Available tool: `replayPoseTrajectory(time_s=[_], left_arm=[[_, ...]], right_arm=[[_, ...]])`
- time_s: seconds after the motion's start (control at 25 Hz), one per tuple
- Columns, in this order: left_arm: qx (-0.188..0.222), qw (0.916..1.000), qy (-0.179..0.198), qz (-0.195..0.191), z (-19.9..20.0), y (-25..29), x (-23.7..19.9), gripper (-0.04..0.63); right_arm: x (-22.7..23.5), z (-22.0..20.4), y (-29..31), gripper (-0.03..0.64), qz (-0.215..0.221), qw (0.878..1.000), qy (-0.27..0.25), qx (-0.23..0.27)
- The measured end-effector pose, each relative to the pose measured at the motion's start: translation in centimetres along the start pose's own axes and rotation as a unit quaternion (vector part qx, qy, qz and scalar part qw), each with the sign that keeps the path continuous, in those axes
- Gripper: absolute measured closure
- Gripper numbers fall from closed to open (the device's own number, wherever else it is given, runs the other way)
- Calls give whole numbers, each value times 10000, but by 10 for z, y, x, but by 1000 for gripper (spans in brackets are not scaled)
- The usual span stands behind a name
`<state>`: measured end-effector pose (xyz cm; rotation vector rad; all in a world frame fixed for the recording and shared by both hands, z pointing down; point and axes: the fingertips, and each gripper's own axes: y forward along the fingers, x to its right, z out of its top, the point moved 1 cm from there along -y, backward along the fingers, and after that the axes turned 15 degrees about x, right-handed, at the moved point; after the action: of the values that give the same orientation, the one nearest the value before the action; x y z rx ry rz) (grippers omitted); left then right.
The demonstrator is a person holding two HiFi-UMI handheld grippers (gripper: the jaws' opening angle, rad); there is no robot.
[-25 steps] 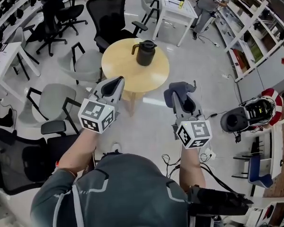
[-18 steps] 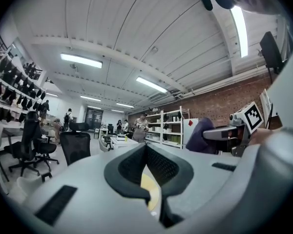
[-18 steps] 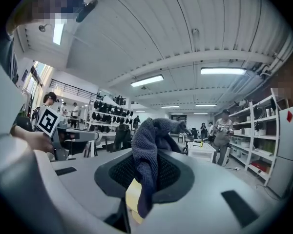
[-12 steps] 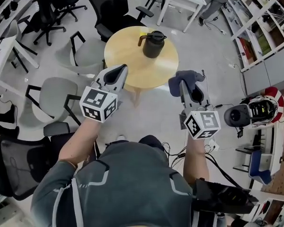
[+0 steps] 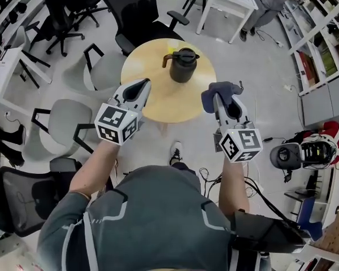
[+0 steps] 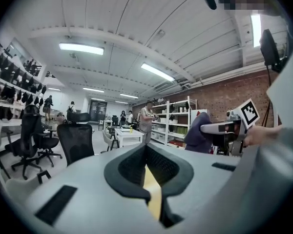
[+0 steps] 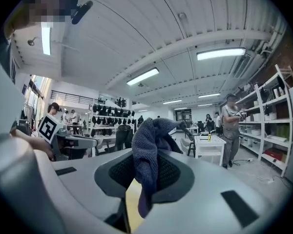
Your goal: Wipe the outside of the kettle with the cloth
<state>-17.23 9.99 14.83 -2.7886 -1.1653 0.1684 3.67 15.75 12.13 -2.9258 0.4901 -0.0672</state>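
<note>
The round desk fills the upper centre of the head view. The kettle stands upright toward its far edge. Chairs crowd its left and top, and bare floor opens to its right. Both forearms reach forward, about level. The left hand-held gripper is closed and empty. The right hand-held gripper clamps the cloth.

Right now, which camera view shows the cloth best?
The right gripper view: the dark blue cloth fills its centre, pinched in the shut right tool and bunched above it. The head view shows it as a small bundle at that tool's tip; the left gripper view catches it side-on, farther off.
</note>
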Motion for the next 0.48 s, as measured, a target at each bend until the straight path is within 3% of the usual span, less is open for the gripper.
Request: replayPoseTrajectory(time_s=[0.48], left_arm=[[-449,9984,124,320,-43,128,-25,586]], right_arm=[[123,-30,83,526,469,9987,189,-106]])
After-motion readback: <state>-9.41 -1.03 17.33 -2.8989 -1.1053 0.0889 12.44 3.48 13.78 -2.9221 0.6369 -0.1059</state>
